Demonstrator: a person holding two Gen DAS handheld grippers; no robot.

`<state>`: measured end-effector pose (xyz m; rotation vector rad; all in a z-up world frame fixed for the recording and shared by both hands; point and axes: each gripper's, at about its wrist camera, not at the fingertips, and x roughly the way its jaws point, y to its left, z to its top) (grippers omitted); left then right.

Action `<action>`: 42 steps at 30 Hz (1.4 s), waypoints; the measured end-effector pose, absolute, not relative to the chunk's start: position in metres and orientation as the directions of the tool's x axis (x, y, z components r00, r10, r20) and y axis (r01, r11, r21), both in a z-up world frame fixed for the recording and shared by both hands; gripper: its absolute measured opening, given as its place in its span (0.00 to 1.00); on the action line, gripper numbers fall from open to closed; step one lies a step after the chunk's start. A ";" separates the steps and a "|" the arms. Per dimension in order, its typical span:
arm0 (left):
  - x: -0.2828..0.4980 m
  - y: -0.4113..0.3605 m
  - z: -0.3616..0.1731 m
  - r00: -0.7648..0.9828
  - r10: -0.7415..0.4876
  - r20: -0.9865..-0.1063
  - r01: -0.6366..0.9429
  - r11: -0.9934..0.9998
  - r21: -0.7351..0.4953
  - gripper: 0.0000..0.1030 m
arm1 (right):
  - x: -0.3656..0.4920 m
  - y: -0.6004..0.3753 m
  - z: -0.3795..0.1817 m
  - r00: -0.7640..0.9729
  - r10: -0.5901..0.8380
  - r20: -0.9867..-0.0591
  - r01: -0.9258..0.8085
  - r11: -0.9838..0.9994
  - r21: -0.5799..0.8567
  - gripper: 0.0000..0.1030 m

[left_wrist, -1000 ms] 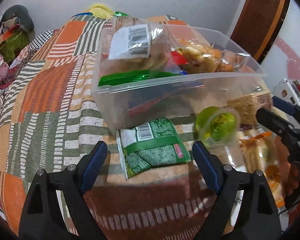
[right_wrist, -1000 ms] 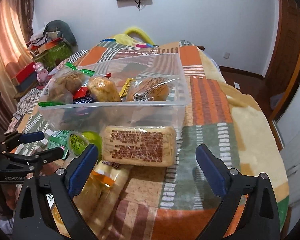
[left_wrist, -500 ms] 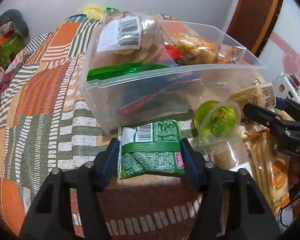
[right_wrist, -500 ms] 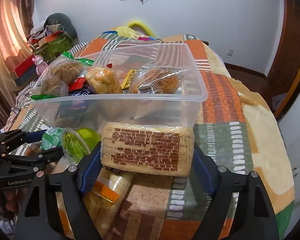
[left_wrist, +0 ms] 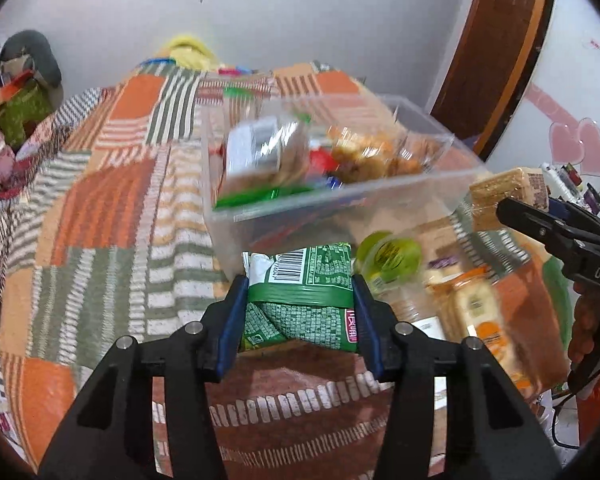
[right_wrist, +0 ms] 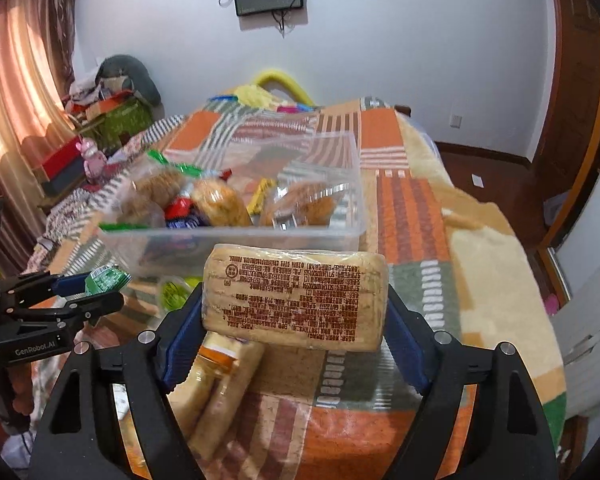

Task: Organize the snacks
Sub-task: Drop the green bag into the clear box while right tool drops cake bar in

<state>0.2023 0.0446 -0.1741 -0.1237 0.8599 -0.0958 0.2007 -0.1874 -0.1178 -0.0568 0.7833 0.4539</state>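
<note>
Two claws that stood spread a moment ago now pinch snacks: left claw (left_wrist: 300, 304) the green packet (left_wrist: 300, 300), right claw (right_wrist: 294, 320) the tan cake pack (right_wrist: 296, 296), both lifted off the bed's near edge, likely bound for the clear bin (right_wrist: 228, 240).

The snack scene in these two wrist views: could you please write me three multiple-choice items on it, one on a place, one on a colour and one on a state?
1. Where does the jelly cup sit?
A. inside the clear bin
B. on the blanket beside the bin
C. on the floor

2. What colour is the packet in the left gripper?
A. green
B. red
C. blue

3. What is the right gripper doing?
A. hanging open
B. shut on nothing
C. clamping the cake pack

Answers: 1 B, it lies outside the clear bin; 2 A, green wrapper with barcode; 3 C, both pads press its ends.
</note>
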 end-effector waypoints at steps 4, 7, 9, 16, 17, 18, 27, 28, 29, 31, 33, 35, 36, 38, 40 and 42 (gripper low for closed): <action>0.198 0.045 -0.146 0.698 -0.126 -0.705 0.044 0.990 -0.133 0.48 | 0.203 -0.190 -0.102 0.646 0.392 -0.656 -0.418 0.900 0.126 0.76; 0.202 0.045 -0.127 0.728 -0.121 -0.675 0.053 0.991 -0.120 0.48 | 0.206 -0.185 -0.092 0.669 0.395 -0.630 -0.419 0.900 0.119 0.76; 0.210 0.045 -0.119 0.741 -0.118 -0.661 0.058 0.992 -0.112 0.48 | 0.211 -0.183 -0.085 0.683 0.396 -0.614 -0.421 0.900 0.113 0.76; 0.244 0.039 -0.108 0.756 -0.110 -0.645 0.062 0.993 -0.097 0.48 | 0.231 -0.169 -0.076 0.700 0.411 -0.585 -0.426 0.897 0.120 0.76; 0.249 0.039 -0.108 0.755 -0.109 -0.646 0.062 0.993 -0.096 0.48 | 0.238 -0.165 -0.076 0.695 0.416 -0.586 -0.430 0.894 0.125 0.76; 0.255 0.039 -0.109 0.754 -0.108 -0.648 0.061 0.994 -0.095 0.48 | 0.241 -0.164 -0.076 0.692 0.420 -0.588 -0.432 0.893 0.128 0.76; 0.308 0.040 -0.120 0.734 -0.103 -0.671 0.066 0.995 -0.081 0.48 | 0.278 -0.146 -0.085 0.657 0.429 -0.620 -0.436 0.887 0.153 0.76; 0.313 0.039 -0.122 0.732 -0.102 -0.674 0.069 0.995 -0.076 0.48 | 0.282 -0.143 -0.088 0.655 0.423 -0.627 -0.434 0.889 0.147 0.76; 0.318 0.039 -0.124 0.730 -0.101 -0.676 0.069 0.995 -0.075 0.48 | 0.284 -0.142 -0.090 0.652 0.420 -0.631 -0.434 0.889 0.143 0.76; 0.327 0.039 -0.128 0.725 -0.108 -0.680 0.071 0.994 -0.083 0.49 | 0.289 -0.139 -0.093 0.646 0.413 -0.642 -0.437 0.889 0.133 0.76; 0.335 0.039 -0.132 0.720 -0.111 -0.685 0.067 0.994 -0.091 0.49 | 0.293 -0.136 -0.099 0.633 0.410 -0.656 -0.443 0.888 0.128 0.76; 0.342 0.036 -0.135 0.714 -0.110 -0.692 0.066 0.994 -0.090 0.50 | 0.297 -0.134 -0.104 0.620 0.409 -0.670 -0.447 0.886 0.127 0.76; 0.344 0.036 -0.136 0.711 -0.109 -0.695 0.067 0.994 -0.087 0.50 | 0.300 -0.134 -0.105 0.616 0.406 -0.675 -0.447 0.886 0.124 0.76; 0.347 0.035 -0.138 0.713 -0.093 -0.695 0.061 0.996 -0.070 0.51 | 0.301 -0.133 -0.109 0.608 0.396 -0.688 -0.446 0.887 0.116 0.77; 0.350 0.037 -0.141 0.705 -0.095 -0.703 0.059 0.995 -0.075 0.54 | 0.304 -0.135 -0.111 0.603 0.396 -0.693 -0.443 0.888 0.121 0.77; 0.351 0.040 -0.143 0.700 -0.111 -0.706 0.058 0.993 -0.098 0.55 | 0.304 -0.137 -0.113 0.591 0.400 -0.701 -0.444 0.886 0.132 0.78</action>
